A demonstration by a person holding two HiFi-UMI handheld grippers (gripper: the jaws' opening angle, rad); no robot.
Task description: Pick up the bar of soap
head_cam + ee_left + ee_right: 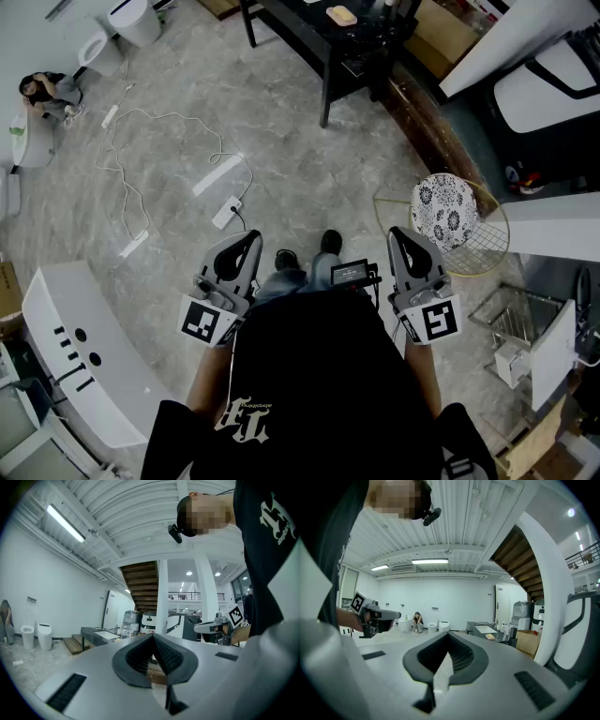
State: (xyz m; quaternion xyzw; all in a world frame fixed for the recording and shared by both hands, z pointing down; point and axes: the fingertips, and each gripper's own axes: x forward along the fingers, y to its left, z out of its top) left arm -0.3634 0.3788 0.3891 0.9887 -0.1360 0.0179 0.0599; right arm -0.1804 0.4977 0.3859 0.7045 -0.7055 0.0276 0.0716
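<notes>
1. The grey stone floor (300, 159) fills the middle of the head view. The person stands at the lower centre, well short of the furniture. The task looks to be at its very start: the approach, with nothing picked up yet.
2. The black table (314, 36) stands at the top of the frame, right of centre.
3. The left gripper (249, 236) and the right gripper (400, 234) sit low in the frame, close to the body, tips toward the table. On each the jaws are pressed together with nothing between them.
4. The bar of soap (341, 15) lies on the table at the top edge, well apart from both grippers. In the right gripper view it is a small yellow patch right of centre.
5. The next move probably calls for walking forward, spreading one gripper's jaws and lowering them around the soap.
</notes>
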